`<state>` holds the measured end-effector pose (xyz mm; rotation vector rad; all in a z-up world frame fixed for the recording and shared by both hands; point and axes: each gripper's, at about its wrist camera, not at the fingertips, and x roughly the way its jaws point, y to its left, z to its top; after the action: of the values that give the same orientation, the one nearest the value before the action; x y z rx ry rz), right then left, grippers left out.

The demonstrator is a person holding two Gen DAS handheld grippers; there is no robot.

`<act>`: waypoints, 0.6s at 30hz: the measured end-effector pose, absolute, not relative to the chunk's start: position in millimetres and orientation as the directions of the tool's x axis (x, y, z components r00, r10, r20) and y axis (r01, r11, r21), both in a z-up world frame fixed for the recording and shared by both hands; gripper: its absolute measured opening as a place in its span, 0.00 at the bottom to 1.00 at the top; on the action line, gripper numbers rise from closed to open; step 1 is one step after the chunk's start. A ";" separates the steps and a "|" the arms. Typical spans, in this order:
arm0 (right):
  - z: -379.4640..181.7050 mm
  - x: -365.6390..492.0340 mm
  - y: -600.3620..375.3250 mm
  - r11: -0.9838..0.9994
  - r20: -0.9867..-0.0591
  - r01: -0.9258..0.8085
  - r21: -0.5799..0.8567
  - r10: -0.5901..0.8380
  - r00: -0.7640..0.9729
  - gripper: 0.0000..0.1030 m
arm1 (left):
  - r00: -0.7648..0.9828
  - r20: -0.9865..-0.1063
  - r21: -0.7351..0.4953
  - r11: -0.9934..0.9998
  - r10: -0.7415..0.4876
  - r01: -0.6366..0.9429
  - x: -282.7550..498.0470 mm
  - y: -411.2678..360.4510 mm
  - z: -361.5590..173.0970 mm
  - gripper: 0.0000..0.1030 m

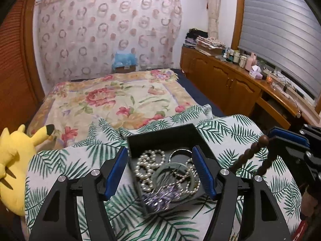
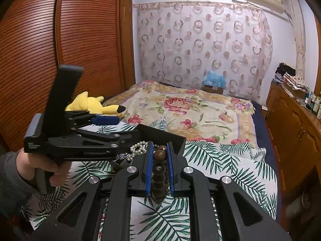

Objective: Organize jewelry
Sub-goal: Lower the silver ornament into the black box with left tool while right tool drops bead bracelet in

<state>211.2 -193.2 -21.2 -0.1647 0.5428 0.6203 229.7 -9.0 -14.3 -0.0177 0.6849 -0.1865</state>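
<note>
A black jewelry box (image 1: 160,134) lies on a palm-leaf pillow. It holds a pearl necklace (image 1: 148,166), a pale green bangle (image 1: 170,172), a thin metal ring (image 1: 179,153) and a purple sparkly piece (image 1: 162,197). My left gripper (image 1: 162,172) is open, its blue pads straddling the box. My right gripper (image 2: 159,156) is shut on a brown wooden bead bracelet (image 2: 159,170), held just right of the box; the beads hang from it in the left wrist view (image 1: 252,154). The box (image 2: 160,133) and pearls (image 2: 138,148) show partly behind the left gripper (image 2: 104,120).
The palm-leaf pillow (image 1: 230,136) lies on a bed with a floral cover (image 1: 112,96). A yellow plush toy (image 1: 14,160) sits at the left. A wooden cabinet (image 1: 230,80) with bottles runs along the right wall. A slatted wardrobe (image 2: 40,50) stands at the left.
</note>
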 end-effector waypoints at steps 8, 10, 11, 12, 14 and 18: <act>-19.8 234.6 -178.5 0.804 -0.527 -0.593 0.038 0.521 0.672 0.14 | 0.779 -0.604 -0.070 0.985 -0.167 0.158 197.5 11.3 -11.5 0.67; -20.7 242.0 -174.6 0.803 -0.530 -0.593 0.052 0.526 0.665 0.14 | 0.783 -0.602 -0.061 0.986 -0.160 0.155 187.5 16.1 -14.5 0.68; -21.6 246.6 -172.5 0.802 -0.533 -0.594 0.059 0.529 0.661 0.14 | 0.782 -0.602 -0.059 0.986 -0.158 0.154 185.0 18.3 -15.5 0.68; -22.7 251.1 -170.2 0.803 -0.535 -0.593 0.062 0.528 0.660 0.14 | 0.783 -0.602 -0.060 0.987 -0.156 0.151 179.5 21.7 -18.1 0.68; -25.3 257.9 -165.6 0.806 -0.540 -0.589 0.067 0.525 0.657 0.14 | 0.780 -0.605 -0.064 0.987 -0.156 0.148 172.9 25.1 -22.3 0.68; -33.1 269.4 -158.9 0.809 -0.555 -0.581 0.085 0.523 0.647 0.15 | 0.769 -0.621 -0.063 0.988 -0.151 0.142 157.5 32.5 -33.3 0.69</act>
<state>269.4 -158.9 -33.1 -0.1042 0.5978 0.6291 157.5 32.5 -33.3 -0.0127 0.6747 -0.1588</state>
